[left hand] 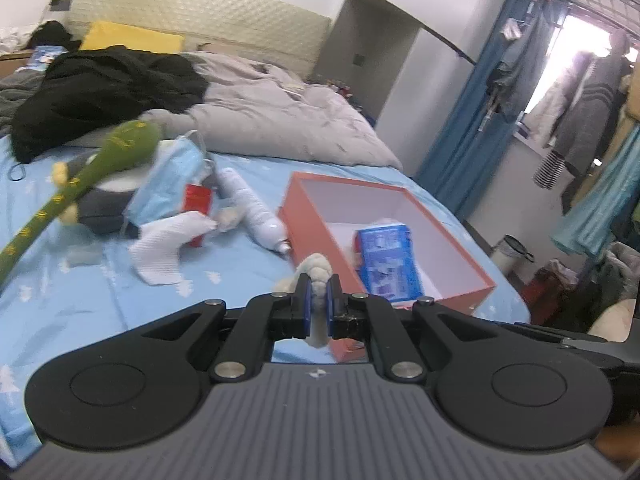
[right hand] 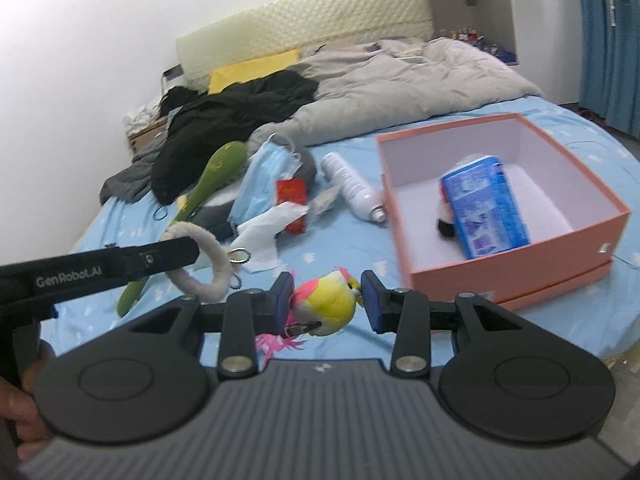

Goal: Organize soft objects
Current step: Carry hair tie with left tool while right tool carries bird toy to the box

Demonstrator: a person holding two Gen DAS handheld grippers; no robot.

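Closest to me, my left gripper (left hand: 318, 300) has its blue pads pinched almost together on a fuzzy cream ring (right hand: 208, 264), which from the right wrist view hangs as a loop off the gripper's tip above the sheet, a small metal ring dangling from it. My right gripper (right hand: 326, 300) stands partly open around a small plush bird (right hand: 330, 300), yellow with pink on head and tail; the left pad presses on it, and whether the right pad touches I cannot tell, though the bird sits up off the blue bedsheet (left hand: 100, 300) between the fingers. Just beyond both tools stands the open orange box (right hand: 560, 248), white inside, with a blue packet (right hand: 486, 204) leaning in it against a small red, white and black soft thing I cannot make out. To the left of the box lies a white bottle (left hand: 256, 208) on its side, then a heap: a white cloth (left hand: 164, 248), a small red box (left hand: 196, 200), a blue face mask (left hand: 168, 184), a long green plush (left hand: 100, 168) over a grey and white plush. Farther back a black garment (left hand: 100, 88) and a grey duvet (left hand: 280, 120) are bunched up, with a yellow pillow (left hand: 132, 38) at the padded headboard (left hand: 200, 12).
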